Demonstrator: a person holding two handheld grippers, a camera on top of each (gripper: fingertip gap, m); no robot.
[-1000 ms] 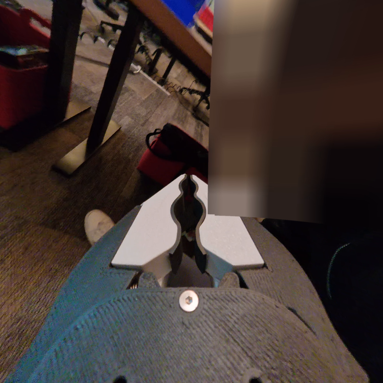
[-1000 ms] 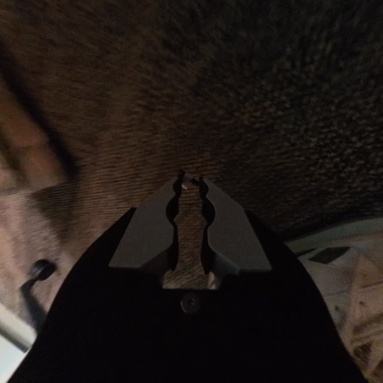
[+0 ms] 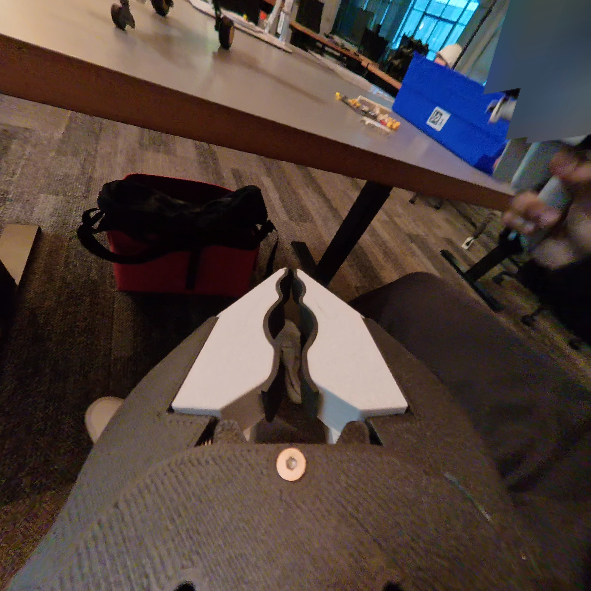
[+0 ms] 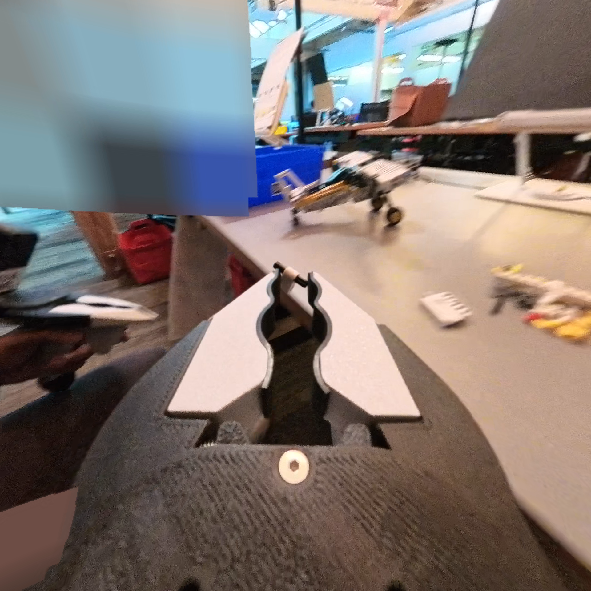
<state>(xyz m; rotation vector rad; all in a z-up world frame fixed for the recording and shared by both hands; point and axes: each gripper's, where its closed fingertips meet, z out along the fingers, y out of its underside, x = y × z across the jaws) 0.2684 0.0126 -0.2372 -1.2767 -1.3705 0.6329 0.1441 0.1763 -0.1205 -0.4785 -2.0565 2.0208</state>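
We see the left gripper (image 3: 291, 272) clenched, tips meeting w/ nothing between them; it hangs below the table (image 3: 198, 80) edge, over carpet, nearest a red bag w/ black top (image 3: 179, 236) just ahead-left and a black table leg (image 3: 355, 230) ahead-right. Right gripper (image 4: 293, 277) is narrowly parted and closed on a small black pin w/ a white sleeve (image 4: 290, 275), held crosswise at the very tips, both pads against its ends. We note it sits at the table's near edge. On the tabletop: a wheeled brick model (image 4: 348, 188) well ahead, a white ribbed piece (image 4: 446, 308) and loose yellow/white parts (image 4: 550, 300) to the right, all apart from the grippers.
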